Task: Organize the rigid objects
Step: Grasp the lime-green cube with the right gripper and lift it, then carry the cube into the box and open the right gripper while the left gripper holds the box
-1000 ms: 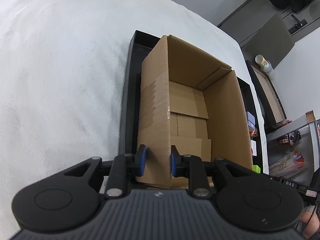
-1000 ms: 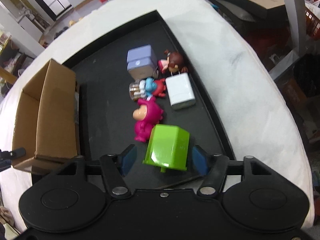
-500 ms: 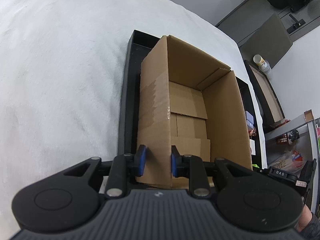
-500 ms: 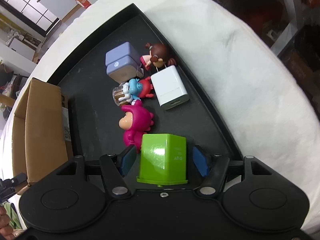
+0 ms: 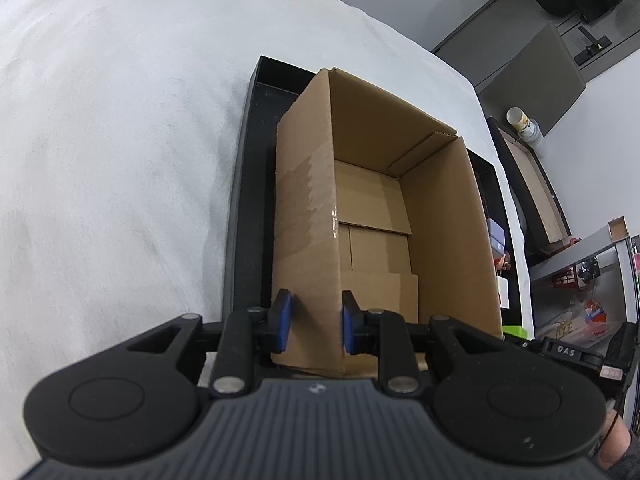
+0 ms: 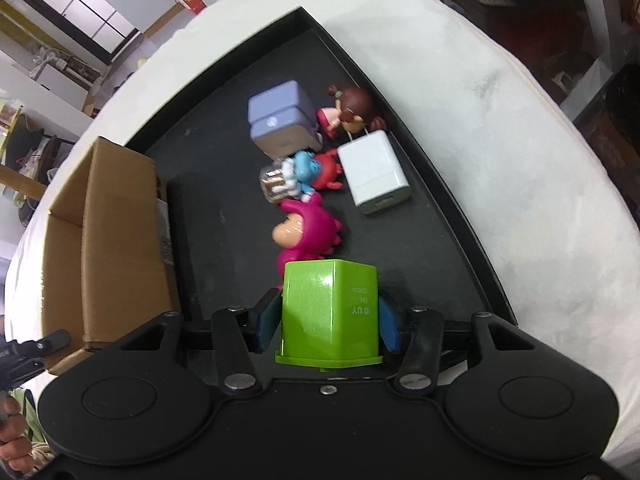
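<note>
Green plastic cube (image 6: 330,312), pinched as the right gripper (image 6: 329,322) just closed, should lift straight up clear of the pink toy figure (image 6: 304,232) while the left gripper (image 5: 313,322) clamps the brown cardboard box (image 5: 376,216) wall steady.

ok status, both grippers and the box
Left gripper clamps cardboard box wall. Right gripper, jaws just closed in, grips green cube. Pink figurine lies just beyond; box empty.

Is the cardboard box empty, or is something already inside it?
Empty. The left wrist view looks into the cardboard box and shows only its bare bottom flaps.
</note>
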Demonstrator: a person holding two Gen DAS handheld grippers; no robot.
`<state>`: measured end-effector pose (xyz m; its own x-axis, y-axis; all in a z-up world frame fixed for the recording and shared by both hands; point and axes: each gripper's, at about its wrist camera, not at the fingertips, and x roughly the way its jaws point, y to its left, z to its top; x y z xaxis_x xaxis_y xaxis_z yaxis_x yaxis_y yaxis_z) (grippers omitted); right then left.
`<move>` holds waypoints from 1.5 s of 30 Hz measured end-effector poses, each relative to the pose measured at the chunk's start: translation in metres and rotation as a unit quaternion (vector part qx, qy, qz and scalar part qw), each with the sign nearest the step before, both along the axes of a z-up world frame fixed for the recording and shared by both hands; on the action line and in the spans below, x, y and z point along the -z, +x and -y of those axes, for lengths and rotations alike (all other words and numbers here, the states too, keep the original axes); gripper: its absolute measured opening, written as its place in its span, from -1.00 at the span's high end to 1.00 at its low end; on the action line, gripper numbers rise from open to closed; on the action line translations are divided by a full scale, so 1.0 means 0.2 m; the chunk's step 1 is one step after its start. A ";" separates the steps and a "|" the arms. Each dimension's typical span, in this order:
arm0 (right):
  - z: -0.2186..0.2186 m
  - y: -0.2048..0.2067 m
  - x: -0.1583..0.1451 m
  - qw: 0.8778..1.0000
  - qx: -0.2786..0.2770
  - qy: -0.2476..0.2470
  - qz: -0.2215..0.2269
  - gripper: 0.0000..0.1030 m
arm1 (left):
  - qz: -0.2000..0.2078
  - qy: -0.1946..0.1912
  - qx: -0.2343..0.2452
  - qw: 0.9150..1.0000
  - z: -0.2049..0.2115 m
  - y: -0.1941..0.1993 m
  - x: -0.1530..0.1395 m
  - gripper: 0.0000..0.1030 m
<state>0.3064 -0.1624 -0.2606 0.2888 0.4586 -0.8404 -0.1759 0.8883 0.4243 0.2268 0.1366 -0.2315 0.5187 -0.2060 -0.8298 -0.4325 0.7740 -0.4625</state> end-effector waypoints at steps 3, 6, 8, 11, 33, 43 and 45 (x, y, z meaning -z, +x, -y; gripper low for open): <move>-0.01 0.01 -0.05 1.000 -0.003 -0.002 0.011 0.04 | 0.000 -0.003 -0.001 1.000 0.00 0.00 0.00 0.53; -0.02 0.02 -0.12 1.000 -0.006 0.005 0.024 0.04 | -0.002 -0.007 0.000 1.000 0.01 0.00 0.01 0.53; -0.04 0.03 -0.17 0.999 -0.008 0.013 0.033 0.04 | -0.003 -0.008 -0.001 1.000 0.01 0.00 0.00 0.52; -0.07 0.03 -0.23 0.998 -0.015 0.031 0.043 0.04 | -0.003 -0.011 0.001 1.000 0.02 0.00 0.01 0.52; -0.47 0.02 -0.49 0.990 -0.079 0.062 0.098 0.03 | 0.004 -0.019 0.011 1.000 0.03 -0.01 0.02 0.51; -0.66 0.00 -0.53 0.986 -0.107 0.056 0.111 0.03 | 0.004 -0.019 0.011 1.000 0.03 0.00 0.01 0.51; -0.70 -0.01 -0.52 0.986 -0.113 0.053 0.114 0.03 | 0.006 -0.019 0.013 1.000 0.04 0.00 0.01 0.50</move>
<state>0.3037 -0.0225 -0.1558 0.3456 0.6147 -0.7090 -0.4661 0.7682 0.4388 0.2260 0.1295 -0.2339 0.5230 -0.2508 -0.8146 -0.4069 0.7663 -0.4971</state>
